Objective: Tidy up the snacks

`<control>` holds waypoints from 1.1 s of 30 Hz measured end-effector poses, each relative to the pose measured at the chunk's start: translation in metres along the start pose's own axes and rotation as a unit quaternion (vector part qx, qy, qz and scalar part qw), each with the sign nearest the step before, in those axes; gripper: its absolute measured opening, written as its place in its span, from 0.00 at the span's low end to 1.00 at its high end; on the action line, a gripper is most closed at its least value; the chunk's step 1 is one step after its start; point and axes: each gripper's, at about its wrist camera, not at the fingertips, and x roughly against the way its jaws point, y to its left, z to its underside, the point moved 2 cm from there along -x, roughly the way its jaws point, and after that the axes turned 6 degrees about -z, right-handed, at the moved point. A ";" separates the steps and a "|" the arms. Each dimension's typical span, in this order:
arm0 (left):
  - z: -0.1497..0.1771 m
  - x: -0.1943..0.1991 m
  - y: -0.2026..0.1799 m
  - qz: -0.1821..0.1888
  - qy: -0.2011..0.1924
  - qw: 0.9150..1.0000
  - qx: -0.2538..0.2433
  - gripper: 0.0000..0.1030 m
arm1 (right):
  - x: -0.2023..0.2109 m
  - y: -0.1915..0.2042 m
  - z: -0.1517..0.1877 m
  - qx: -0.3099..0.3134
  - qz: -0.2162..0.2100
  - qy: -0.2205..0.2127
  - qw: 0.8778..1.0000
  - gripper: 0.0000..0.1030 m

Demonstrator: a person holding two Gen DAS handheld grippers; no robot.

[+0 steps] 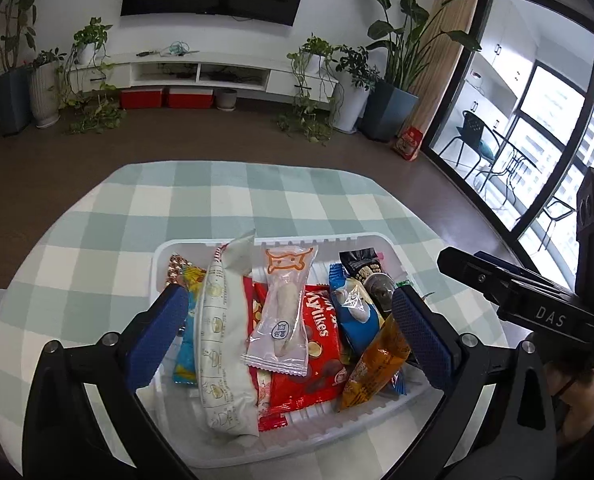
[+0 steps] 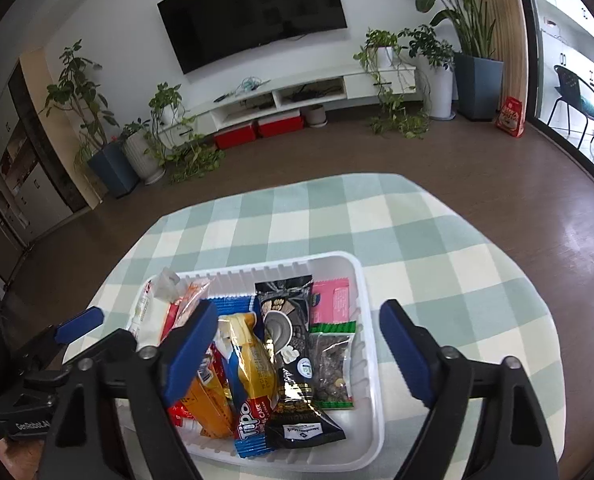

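snacks: a whole pile of packets lying in the white tray (image 1: 367, 240), which sits on the checked tablecloth (image 1: 225, 196)
white pouch (image 1: 225, 344): long one, lying over the left part of the pile, top end sticking up past the tray's far rim
red packet (image 1: 317, 360): mostly buried, the clear-wrapped stick snack (image 1: 283, 312) lies right on top so the lettering is only half readable
orange packet (image 1: 377, 364): leaning on the right side, its lower end hidden behind the left gripper's finger
black packet (image 2: 293, 364): long, runs down the middle in the right wrist view, Tipo pack (image 2: 249, 400) just beside it, partly under the yellow one
nut bag (image 2: 333, 364): clear, green edges, lying flat near the tray's right wall, pink packet (image 2: 331, 300) beyond it
left gripper (image 1: 293, 328): jaws spread wide over the tray, nothing pinched, pads off the packets
right gripper (image 2: 297, 356): also wide apart, nothing between the blue pads but air above the pile
hard to tell: what's at the bottom of the heap, too much overlap
room: TV (image 2: 253, 12) on the wall, potted plants (image 1: 393, 60) around, floor edges warped by the lens
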 end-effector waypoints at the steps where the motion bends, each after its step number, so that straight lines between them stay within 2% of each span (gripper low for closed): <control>1: 0.000 0.004 0.002 -0.006 -0.004 1.000 0.000 1.00 | 0.002 0.000 0.000 0.000 0.001 -0.001 1.000 0.86; 5: 0.000 0.029 0.007 -0.024 -0.035 0.999 -0.004 1.00 | 0.013 0.003 0.000 0.000 0.006 -0.009 1.000 0.87; 9: 0.006 0.069 0.002 -0.011 -0.075 0.997 -0.022 1.00 | 0.030 0.004 0.004 -0.002 0.003 -0.023 1.000 0.87; 11: 0.012 0.091 -0.005 -0.023 -0.095 0.994 -0.040 1.00 | 0.043 0.004 0.008 -0.004 -0.001 -0.036 0.999 0.87; 14: 0.028 0.127 -0.015 -0.076 -0.125 0.988 -0.048 1.00 | 0.067 0.007 0.019 -0.009 -0.011 -0.054 0.998 0.92; 17: 0.050 0.163 -0.027 -0.156 -0.158 0.974 -0.052 1.00 | 0.095 0.017 0.038 0.004 -0.020 -0.073 0.997 0.97; 20: 0.077 0.194 -0.038 -0.185 -0.174 0.965 -0.058 1.00 | 0.122 0.031 0.059 0.030 -0.019 -0.083 0.996 0.99; 22: 0.095 0.208 -0.040 -0.182 -0.155 0.970 -0.040 1.00 | 0.142 0.039 0.074 0.042 -0.022 -0.090 0.995 1.00; 24: 0.112 0.217 -0.041 -0.164 -0.133 0.977 -0.027 1.00 | 0.160 0.046 0.088 0.052 -0.014 -0.095 0.994 1.00; 28: 0.142 0.229 -0.039 -0.171 -0.081 0.982 0.001 1.00 | 0.196 0.056 0.117 0.059 -0.003 -0.098 0.993 1.00; 33: 0.177 0.246 -0.047 -0.191 -0.061 0.980 0.001 1.00 | 0.225 0.065 0.149 0.076 0.014 -0.105 0.991 1.00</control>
